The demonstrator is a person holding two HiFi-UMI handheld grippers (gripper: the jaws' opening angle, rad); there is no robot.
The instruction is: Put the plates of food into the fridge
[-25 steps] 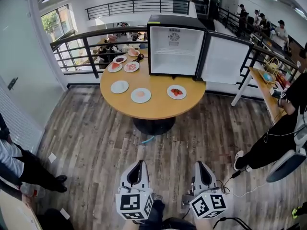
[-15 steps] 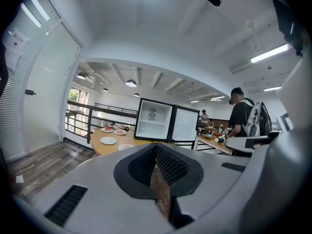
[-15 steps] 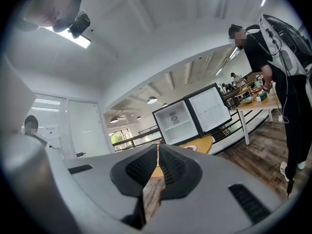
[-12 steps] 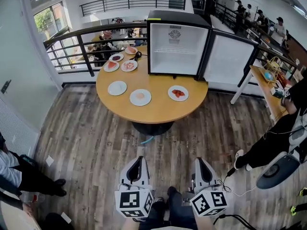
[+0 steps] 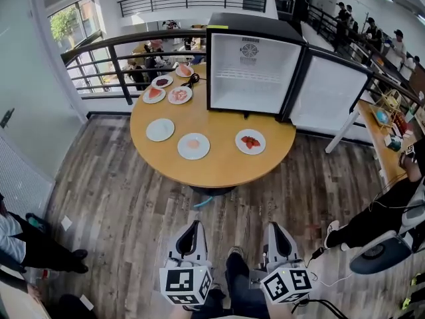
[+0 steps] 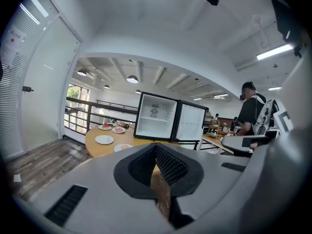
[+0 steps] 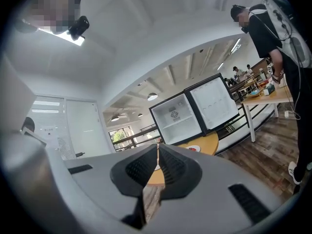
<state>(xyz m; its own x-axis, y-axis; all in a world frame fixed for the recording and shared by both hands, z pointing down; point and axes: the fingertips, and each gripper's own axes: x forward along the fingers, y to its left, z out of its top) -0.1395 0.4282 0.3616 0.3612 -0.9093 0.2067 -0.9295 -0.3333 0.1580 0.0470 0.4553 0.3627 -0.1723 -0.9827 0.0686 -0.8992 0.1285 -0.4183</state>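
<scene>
Grey-brown wood planks (image 5: 113,191) covered the floor under both tools and ran forward to the table. The left gripper (image 5: 193,226) and the right gripper (image 5: 275,227) were held low and side by side, pointing forward, with the person's dark trouser leg (image 5: 236,281) between them. In the left gripper view its pads (image 6: 168,165) were pressed together on nothing. The right gripper's pads (image 7: 173,167) were likewise closed, leaving only a hairline slit, and held nothing.

Well ahead of both tools stood a round table (image 5: 219,168) with a pale wooden top. Nearest the grippers, three plates lay on it in a loose row. A plain white plate (image 5: 160,129) lay ahead and left of the left gripper, and a plate of pale pink food (image 5: 193,145) lay straight ahead of it. A plate of red food (image 5: 250,141) lay ahead, between the two tools' lines. Farther off to the left, four smaller plates (image 5: 179,95) clustered near the table's far edge.

At the far side of the table stood a black fridge (image 5: 255,65), roughly ahead of the right gripper. Its white interior faced the tools and its door (image 5: 329,93) was swung wide to the right. A black railing (image 5: 126,45) ran behind the table. Off to the right of the right gripper, a seated person (image 5: 375,218) in dark clothes was by a pale side table (image 5: 380,135).
</scene>
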